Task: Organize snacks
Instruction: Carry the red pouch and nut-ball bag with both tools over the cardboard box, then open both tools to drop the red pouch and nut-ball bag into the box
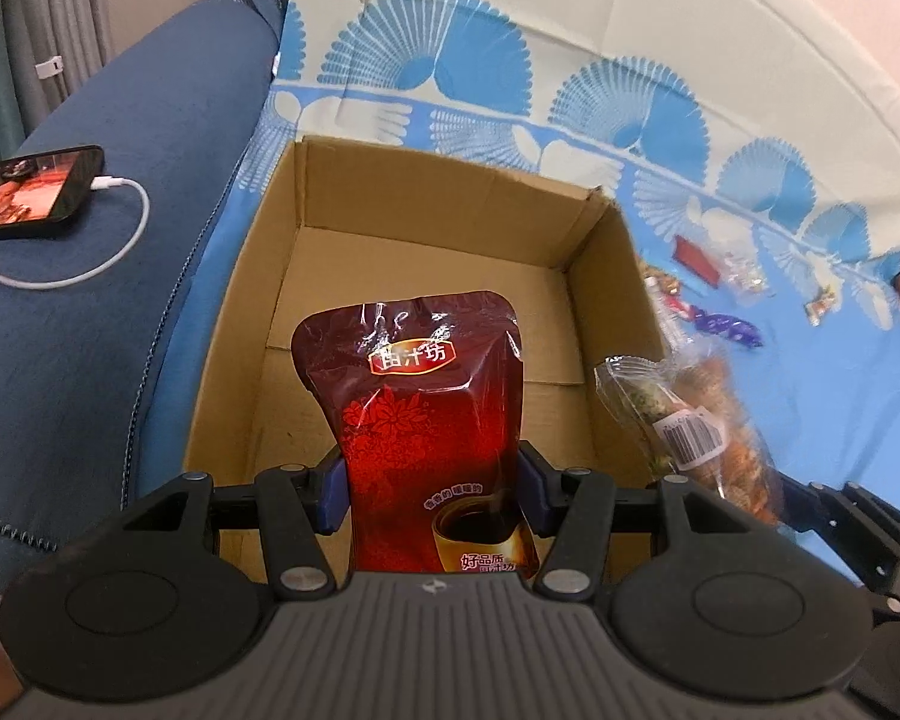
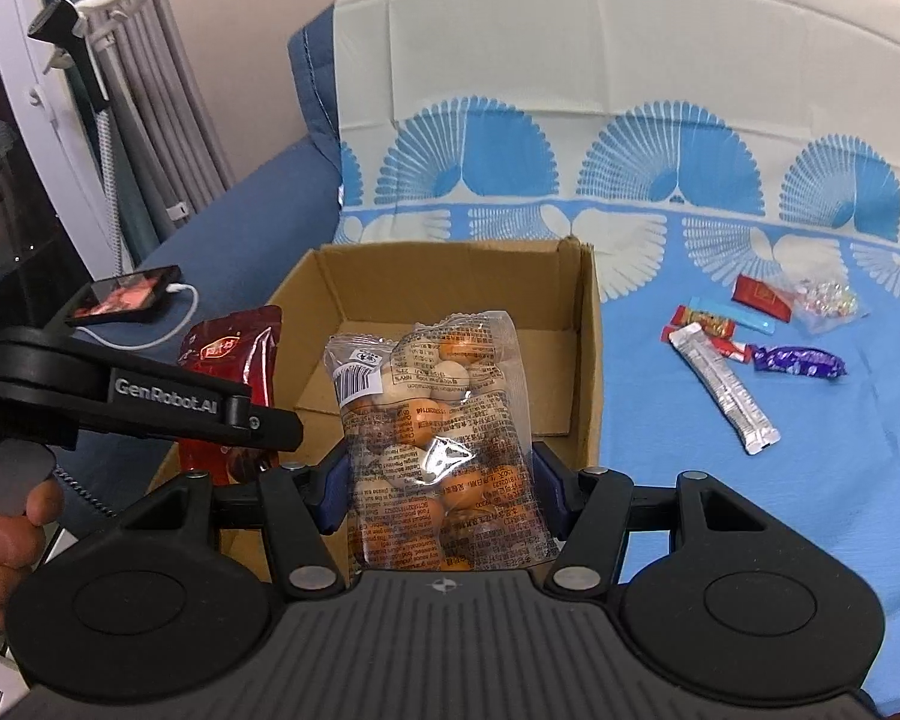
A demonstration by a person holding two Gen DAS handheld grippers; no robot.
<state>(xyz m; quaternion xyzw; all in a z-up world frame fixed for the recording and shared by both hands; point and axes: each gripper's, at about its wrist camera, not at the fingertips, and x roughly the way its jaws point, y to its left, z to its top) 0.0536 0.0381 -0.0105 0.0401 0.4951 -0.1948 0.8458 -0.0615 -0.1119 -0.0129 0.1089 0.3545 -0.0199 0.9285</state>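
Blue patterned cloth (image 2: 750, 480) carried an empty box (image 2: 588, 324); each hand-held gripper (image 1: 432, 480) (image 2: 444, 480) clasped a packet, red pouch (image 1: 432, 396) and nut bag (image 2: 438, 420); loose sweets (image 2: 798, 360) remained outside.

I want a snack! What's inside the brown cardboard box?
The open brown cardboard box shows only bare floor; its near part is covered by the dark red foil pouch and clear bag of round snacks.

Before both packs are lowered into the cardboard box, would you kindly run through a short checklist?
1. Left gripper clamped on red pouch: ok.
2. Right gripper clamped on clear snack bag: ok.
3. Cardboard box open, floor bare: ok.
4. Both packs over the box opening: cannot tell.
5. Clearance between the two grippers: cannot tell; they look close.
6. Loose snacks on the blue cloth lie outside the box: not ok.
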